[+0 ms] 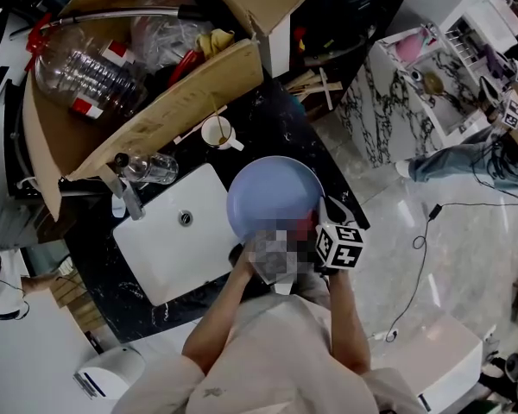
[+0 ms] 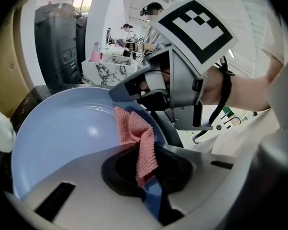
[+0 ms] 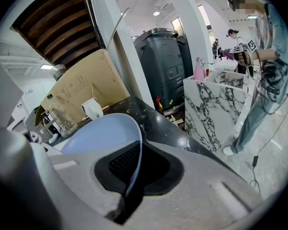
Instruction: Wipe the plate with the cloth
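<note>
Left gripper (image 2: 146, 176): jaws shut tight on the pink cloth (image 2: 134, 128), which lies folded over the rim of the plate (image 2: 62, 133).
Right gripper (image 3: 129, 176): jaws clamped on the plate's rim, just beside the cloth.
Plate: blue, held up over the black counter (image 1: 268, 119), just right of the white sink (image 1: 155, 257).
Beyond: a cup (image 1: 217, 132), then a cardboard box (image 1: 181, 102) holding a big bottle (image 1: 86, 80).
Writing: the bottle has a red label, its print too small to read.
</note>
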Demonstrator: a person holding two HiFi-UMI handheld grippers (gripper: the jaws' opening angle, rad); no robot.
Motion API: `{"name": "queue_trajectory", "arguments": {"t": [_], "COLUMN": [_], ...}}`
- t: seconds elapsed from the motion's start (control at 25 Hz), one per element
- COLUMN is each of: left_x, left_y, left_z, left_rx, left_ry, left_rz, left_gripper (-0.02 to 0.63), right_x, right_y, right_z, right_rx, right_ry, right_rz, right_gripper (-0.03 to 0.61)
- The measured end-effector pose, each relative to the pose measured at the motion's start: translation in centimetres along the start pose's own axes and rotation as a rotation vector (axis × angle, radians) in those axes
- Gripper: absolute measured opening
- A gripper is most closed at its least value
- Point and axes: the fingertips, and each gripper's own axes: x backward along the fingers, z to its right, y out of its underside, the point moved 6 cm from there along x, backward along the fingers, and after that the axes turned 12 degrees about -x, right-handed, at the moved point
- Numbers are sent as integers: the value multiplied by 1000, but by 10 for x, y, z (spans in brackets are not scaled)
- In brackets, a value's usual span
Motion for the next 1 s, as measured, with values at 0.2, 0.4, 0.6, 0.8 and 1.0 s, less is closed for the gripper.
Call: {"name": "queue_trajectory", "arguments": {"t": [0.2, 0.4, 0.6, 0.8, 1.0], "left_x": [5, 10, 12, 13, 18], "left_y": [7, 15, 17, 18, 19], "left_z": [2, 4, 4, 6, 5], "left_rx": [11, 22, 21, 8, -22], "left_ry": [17, 26, 26, 18, 17], "left_rz": [-36, -57, -71, -107, -159], "left_gripper": [29, 29, 29, 29, 29], "right_x": [0, 0, 0, 1, 1], "right_y": [-1, -2, -2, -2, -4], "right_z": [0, 0, 0, 0, 1], "right_rx": [2, 3, 6, 15, 23], "right_ry": [-4, -8, -8, -6, -1], "right_rz": [-3, -5, -7, -13, -15], "right_gripper": [17, 17, 17, 17, 17]}}
